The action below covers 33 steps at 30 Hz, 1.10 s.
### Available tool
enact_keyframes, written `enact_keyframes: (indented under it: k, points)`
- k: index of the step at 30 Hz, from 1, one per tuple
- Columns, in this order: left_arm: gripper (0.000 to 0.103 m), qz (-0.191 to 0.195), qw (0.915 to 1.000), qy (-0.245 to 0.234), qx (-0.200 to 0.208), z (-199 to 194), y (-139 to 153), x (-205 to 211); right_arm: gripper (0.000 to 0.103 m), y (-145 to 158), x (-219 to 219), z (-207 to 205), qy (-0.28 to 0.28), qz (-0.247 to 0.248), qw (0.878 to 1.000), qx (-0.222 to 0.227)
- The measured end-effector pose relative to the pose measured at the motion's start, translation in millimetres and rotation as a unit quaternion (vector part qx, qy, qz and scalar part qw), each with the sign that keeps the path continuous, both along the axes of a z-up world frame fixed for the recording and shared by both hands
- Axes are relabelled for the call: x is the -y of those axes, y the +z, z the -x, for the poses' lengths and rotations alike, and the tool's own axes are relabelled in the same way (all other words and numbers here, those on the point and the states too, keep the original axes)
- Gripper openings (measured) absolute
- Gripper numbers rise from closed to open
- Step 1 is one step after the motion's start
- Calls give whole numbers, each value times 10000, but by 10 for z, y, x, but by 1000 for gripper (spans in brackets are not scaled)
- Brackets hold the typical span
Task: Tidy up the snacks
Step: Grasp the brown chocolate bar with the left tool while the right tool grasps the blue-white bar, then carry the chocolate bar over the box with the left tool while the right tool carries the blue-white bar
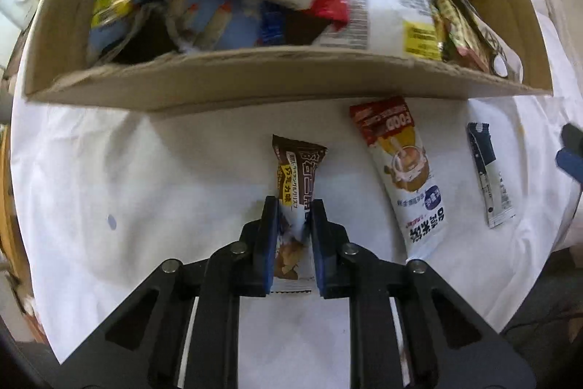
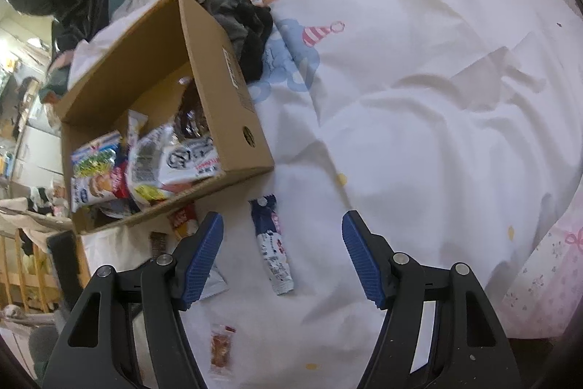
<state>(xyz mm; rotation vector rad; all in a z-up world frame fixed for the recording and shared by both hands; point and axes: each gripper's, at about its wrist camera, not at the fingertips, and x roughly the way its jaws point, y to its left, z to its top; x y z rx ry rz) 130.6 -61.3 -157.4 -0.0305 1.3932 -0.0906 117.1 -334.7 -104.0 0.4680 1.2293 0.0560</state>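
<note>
On the white bed sheet [image 1: 109, 170] before the open cardboard box [image 1: 255, 86], a brown chocolate-bar wrapper [image 1: 297, 170] is pinched near one end by the closed left tool [image 1: 293, 236], so it could droop or slip when lifted; the right tool [image 2: 282, 257] is held wide open, empty.

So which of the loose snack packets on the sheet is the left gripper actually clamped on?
The brown chocolate bar, pinched in the left gripper. The red-and-white packet and the slim navy stick lie untouched beside it.
</note>
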Motion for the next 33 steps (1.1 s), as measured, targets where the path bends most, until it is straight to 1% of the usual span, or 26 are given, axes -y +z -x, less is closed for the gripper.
enact_keyframes:
  k: [3,7,10,12,15,19,24,25,26,27,28,30,33]
  points:
    - [14,-53,10000,74,26,70,66,-77,70,-98,-91,-42,158,198,9995,-198]
    - [14,101,9997,238,27,158,173,-194,70,-230,-269,-94,491,401,9971,-421]
    - [14,85,9994,333,75,186,250,-256,70,-347,-459,-135,800,616,9930,-606]
    - [14,119,9992,388,33,171,250,-296,70,-396,-565,-159,961,801,9898,-676]
    - [14,57,9988,473,81,106,244,-400,70,-477,-659,-182,1106,1034,9854,-782]
    - [14,-3,9989,415,238,127,313,-261,69,-531,-716,-193,1166,1363,9809,-755]
    - [14,-27,9987,437,267,103,360,-247,57,-585,-795,-153,1346,1686,9737,-736]
    - [14,-36,9986,451,275,117,361,-247,49,-588,-800,-143,1370,1740,9724,-729]
    - [14,-55,9985,464,292,116,367,-250,38,-585,-801,-127,1395,1827,9706,-708]
    - [14,-71,9984,470,302,118,369,-259,32,-586,-801,-115,1420,1879,9693,-703]
    - [14,-74,9984,480,305,98,376,-279,21,-589,-796,-94,1434,1907,9686,-694]
    - [14,-76,9983,499,303,113,402,-370,19,-578,-787,-65,1467,1920,9681,-659]
    - [14,-101,9980,534,318,148,395,-438,19,-547,-768,6,1493,1789,9707,-588]
